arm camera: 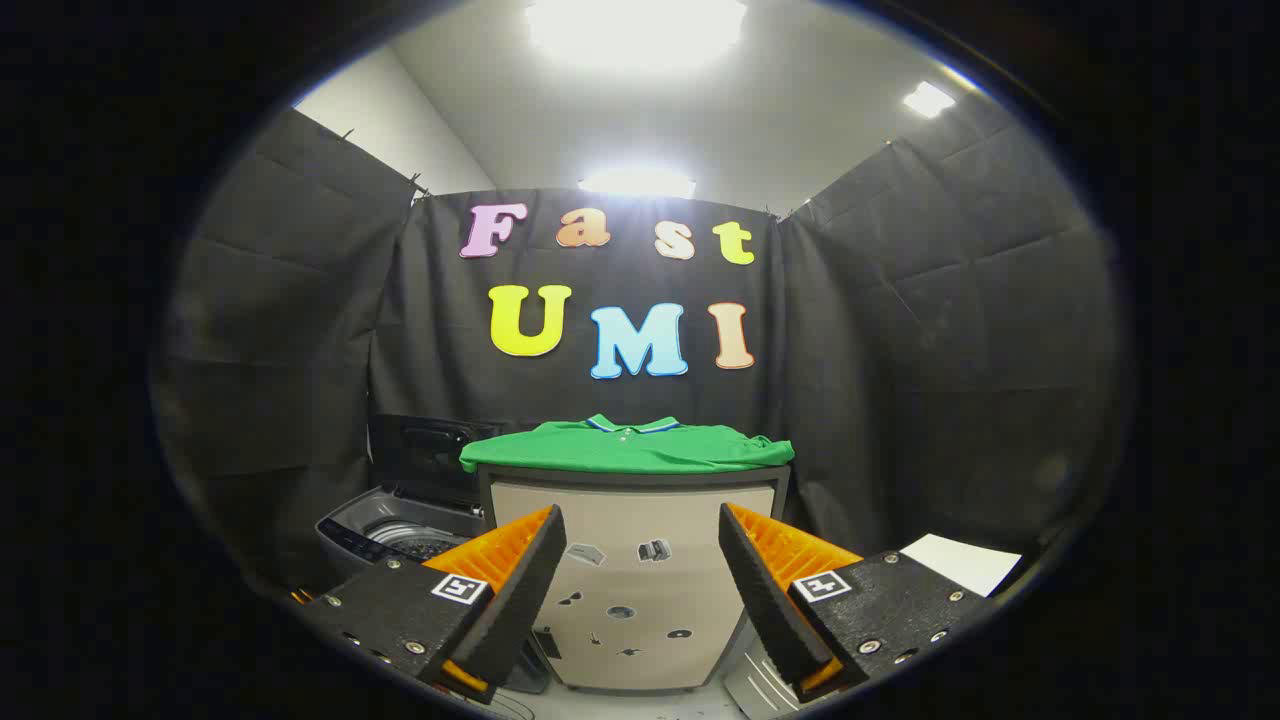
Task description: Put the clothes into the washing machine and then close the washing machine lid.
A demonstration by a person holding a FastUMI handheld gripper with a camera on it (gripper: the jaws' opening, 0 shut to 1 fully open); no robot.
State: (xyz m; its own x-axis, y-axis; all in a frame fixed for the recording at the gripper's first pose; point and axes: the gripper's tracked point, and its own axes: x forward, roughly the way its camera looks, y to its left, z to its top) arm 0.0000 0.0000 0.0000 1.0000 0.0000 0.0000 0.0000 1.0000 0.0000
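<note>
A green polo shirt (627, 447) lies spread flat on top of a beige cabinet (640, 590), straight ahead of the fingers and beyond them. To the left of the cabinet stands a grey top-loading washing machine (400, 530) with its dark lid (425, 452) raised upright; the drum opening shows under it. My gripper (640, 570) is open, its fingers wide apart with nothing between them, held below the level of the shirt and short of the cabinet front.
Black cloth walls close the booth on the left, back and right. A white sheet (962, 562) lies low at the right, behind the right finger. The cabinet front carries several small stickers.
</note>
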